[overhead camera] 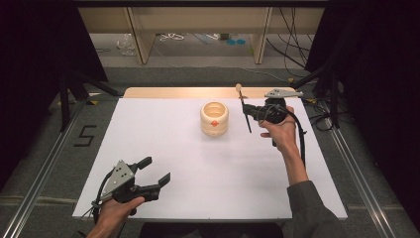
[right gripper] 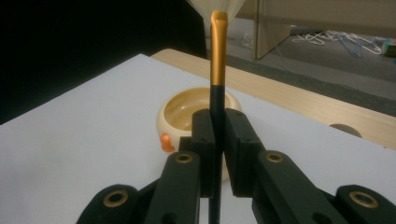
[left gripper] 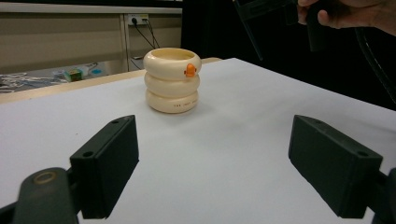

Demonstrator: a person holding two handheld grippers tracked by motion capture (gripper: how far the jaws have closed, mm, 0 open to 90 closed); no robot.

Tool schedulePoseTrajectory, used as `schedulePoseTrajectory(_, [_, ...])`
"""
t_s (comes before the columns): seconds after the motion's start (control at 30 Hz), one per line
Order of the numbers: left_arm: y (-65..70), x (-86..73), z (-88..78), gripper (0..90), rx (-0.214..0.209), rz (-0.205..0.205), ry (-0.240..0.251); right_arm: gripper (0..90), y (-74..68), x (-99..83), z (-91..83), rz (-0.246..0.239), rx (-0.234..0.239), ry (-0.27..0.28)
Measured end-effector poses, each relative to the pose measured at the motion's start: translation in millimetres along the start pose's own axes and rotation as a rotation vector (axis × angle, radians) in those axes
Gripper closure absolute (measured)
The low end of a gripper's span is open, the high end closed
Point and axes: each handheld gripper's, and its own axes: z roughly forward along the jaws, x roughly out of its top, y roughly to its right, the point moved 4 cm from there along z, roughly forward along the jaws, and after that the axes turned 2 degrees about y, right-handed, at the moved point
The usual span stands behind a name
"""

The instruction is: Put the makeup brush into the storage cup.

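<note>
A cream ribbed cup (overhead camera: 214,119) with an orange mark stands upright at the middle back of the white table (overhead camera: 198,188). To its right, my right gripper (overhead camera: 246,110) is shut on a spoon (overhead camera: 240,96) with a black lower handle, held above the table with its bowl uppermost. In the right gripper view the spoon (right gripper: 218,51) rises between the closed jaws, with the cup (right gripper: 182,109) behind them. My left gripper (overhead camera: 156,169) rests at the front left, open and holding nothing. In the left gripper view its jaws stand wide apart, facing the cup (left gripper: 172,80).
A wooden strip (overhead camera: 173,92) borders the table's far edge. Beyond it stand wooden shelf legs (overhead camera: 140,37) and cables on the floor. Metal rails (overhead camera: 44,168) run along both sides, and dark curtains hang left and right.
</note>
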Motion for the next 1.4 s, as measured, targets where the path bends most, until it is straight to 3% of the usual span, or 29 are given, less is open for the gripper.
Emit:
schedulePoseTrajectory(0.23, [-0.4, -0.1, -0.1, 15.8, 0.0, -0.002, -0.001, 83.2, -0.4, 4.8, 9.2, -0.01, 0.002, 0.021])
schedulePoseTrajectory(0.3, [-0.4, -0.1, -0.1, 15.8, 0.0, -0.002, -0.001, 83.2, -0.9, 6.0, 10.0, 0.011, 0.008, 0.021])
schedulePoseTrajectory(0.43, [-0.4, -0.3, 0.3, 15.8, 0.001, -0.003, -0.001, 83.2, 3.6, 5.4, 11.5, 0.002, -0.008, 0.032])
schedulePoseTrajectory(0.83, [-0.6, 0.4, 0.4, 15.8, 0.0, -0.002, 0.005, 83.2, 10.3, 6.9, 13.2, 0.048, -0.012, 0.046])
schedulePoseTrajectory(1.07, [-0.4, 0.3, 0.2, 15.8, -0.001, -0.002, 0.005, 83.2, 9.8, 11.8, 18.3, 0.02, -0.016, 0.059])
schedulePoseTrajectory(1.4, [-0.1, 0.1, 0.1, 15.8, -0.003, -0.003, 0.003, 83.2, 9.3, 19.2, 22.1, 0.019, -0.026, 0.058])
